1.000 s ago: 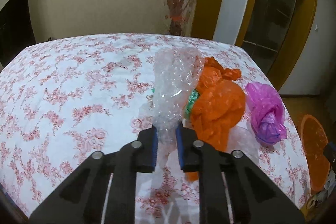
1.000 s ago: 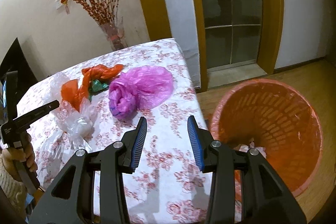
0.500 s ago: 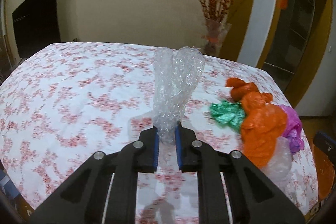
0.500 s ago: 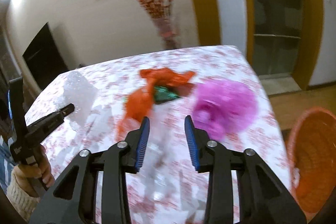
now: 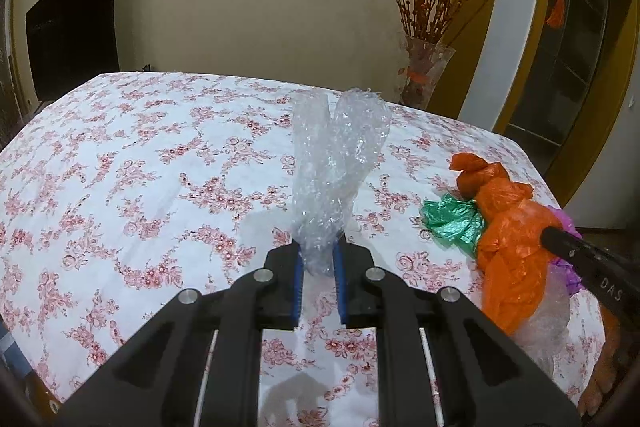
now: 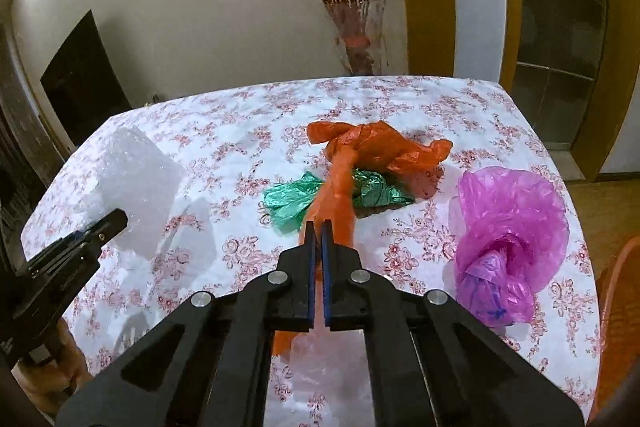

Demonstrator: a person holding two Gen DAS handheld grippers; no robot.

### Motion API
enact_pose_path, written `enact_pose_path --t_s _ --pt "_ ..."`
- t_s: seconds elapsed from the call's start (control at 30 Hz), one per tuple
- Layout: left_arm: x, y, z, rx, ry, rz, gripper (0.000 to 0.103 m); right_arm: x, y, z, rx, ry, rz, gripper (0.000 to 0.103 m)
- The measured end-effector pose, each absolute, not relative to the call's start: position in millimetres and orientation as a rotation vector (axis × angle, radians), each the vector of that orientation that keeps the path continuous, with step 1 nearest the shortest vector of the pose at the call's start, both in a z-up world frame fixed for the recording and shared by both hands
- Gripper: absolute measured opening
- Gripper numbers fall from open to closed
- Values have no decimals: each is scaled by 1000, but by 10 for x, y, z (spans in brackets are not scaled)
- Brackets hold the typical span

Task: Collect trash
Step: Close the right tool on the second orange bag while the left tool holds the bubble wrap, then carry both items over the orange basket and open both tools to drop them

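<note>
My left gripper is shut on a crumpled piece of clear bubble wrap, which stands up from its blue pads above the floral tablecloth. In the right wrist view the same bubble wrap shows at the left, held by the left gripper. My right gripper is closing tight on a strand of the orange plastic bag, which runs between its pads. A green bag lies under that orange strand. To the right sits a purple bag.
Crumpled clear plastic lies on the table below my right gripper. The rim of an orange basket shows off the table's right edge. A glass vase with red branches stands at the table's far edge. A hand holds the left gripper.
My right gripper swung from the orange basket to over the table and shut on the orange bag. My left gripper moved left across the table, keeping the bubble wrap.
</note>
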State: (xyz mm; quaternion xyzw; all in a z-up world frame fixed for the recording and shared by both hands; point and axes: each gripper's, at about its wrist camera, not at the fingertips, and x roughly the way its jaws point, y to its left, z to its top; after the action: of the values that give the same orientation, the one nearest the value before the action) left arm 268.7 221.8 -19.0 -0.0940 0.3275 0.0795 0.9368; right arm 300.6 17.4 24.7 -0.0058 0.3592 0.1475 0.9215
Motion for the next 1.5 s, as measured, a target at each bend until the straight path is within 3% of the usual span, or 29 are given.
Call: enact_pose_path --t_s 0.47,1.5 --pt "2531 1715 114 -169 625 66 14 2430 -560 1021 59 457 217 1" --pt "2415 -667 236 -58 665 -402 14 1846 -2447 969 105 476 -144 1"
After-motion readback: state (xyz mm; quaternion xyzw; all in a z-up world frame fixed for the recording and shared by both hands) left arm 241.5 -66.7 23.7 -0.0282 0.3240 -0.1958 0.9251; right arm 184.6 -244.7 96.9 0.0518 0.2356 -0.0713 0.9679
